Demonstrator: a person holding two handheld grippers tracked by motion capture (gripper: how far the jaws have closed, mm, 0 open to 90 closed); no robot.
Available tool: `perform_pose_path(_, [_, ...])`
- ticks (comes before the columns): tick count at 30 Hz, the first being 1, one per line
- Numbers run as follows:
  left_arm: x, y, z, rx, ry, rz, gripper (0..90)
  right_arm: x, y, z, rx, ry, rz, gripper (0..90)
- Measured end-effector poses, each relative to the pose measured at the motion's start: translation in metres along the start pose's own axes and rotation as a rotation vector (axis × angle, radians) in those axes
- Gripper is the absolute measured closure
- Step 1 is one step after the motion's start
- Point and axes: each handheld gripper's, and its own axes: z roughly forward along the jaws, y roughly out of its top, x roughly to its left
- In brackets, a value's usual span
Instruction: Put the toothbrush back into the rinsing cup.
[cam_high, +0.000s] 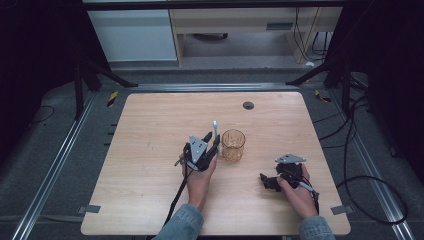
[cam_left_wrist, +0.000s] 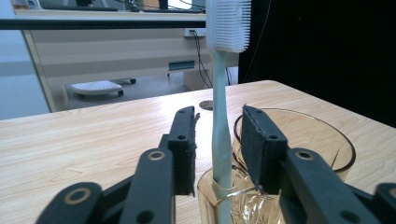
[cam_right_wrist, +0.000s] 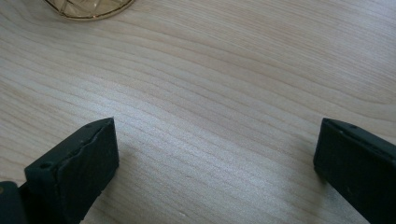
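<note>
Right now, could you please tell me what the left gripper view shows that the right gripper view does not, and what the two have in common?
The left gripper view alone shows the pale blue toothbrush with white bristles standing upright between the left gripper's jaws, which are slightly apart with gaps either side of the handle, its lower end inside the glass; behind are a cabinet and cables. The right gripper view alone shows the right gripper's jaws wide apart over bare wood with nothing between them. Both show the amber faceted glass cup and the light wooden table.
</note>
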Motion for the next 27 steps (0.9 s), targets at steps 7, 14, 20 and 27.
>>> perform_pose_path(7, [0.002, 0.004, -0.004, 0.013, -0.016, 0.019, 55.4, 0.0, 0.0, 0.0, 0.0, 0.0, -0.002, 0.4])
perform_pose_path(14, [0.007, 0.009, -0.009, 0.042, -0.044, 0.046, 46.2, 0.0, 0.0, 0.0, 0.0, 0.0, 0.0, 0.4])
perform_pose_path(20, [0.011, 0.011, -0.011, 0.084, -0.093, 0.083, 36.8, 0.0, 0.0, 0.0, 0.0, 0.0, 0.0, 0.4])
perform_pose_path(27, [0.012, 0.014, -0.011, 0.143, -0.135, 0.097, 28.8, 0.0, 0.0, 0.0, 0.0, 0.0, 0.0, 0.4])
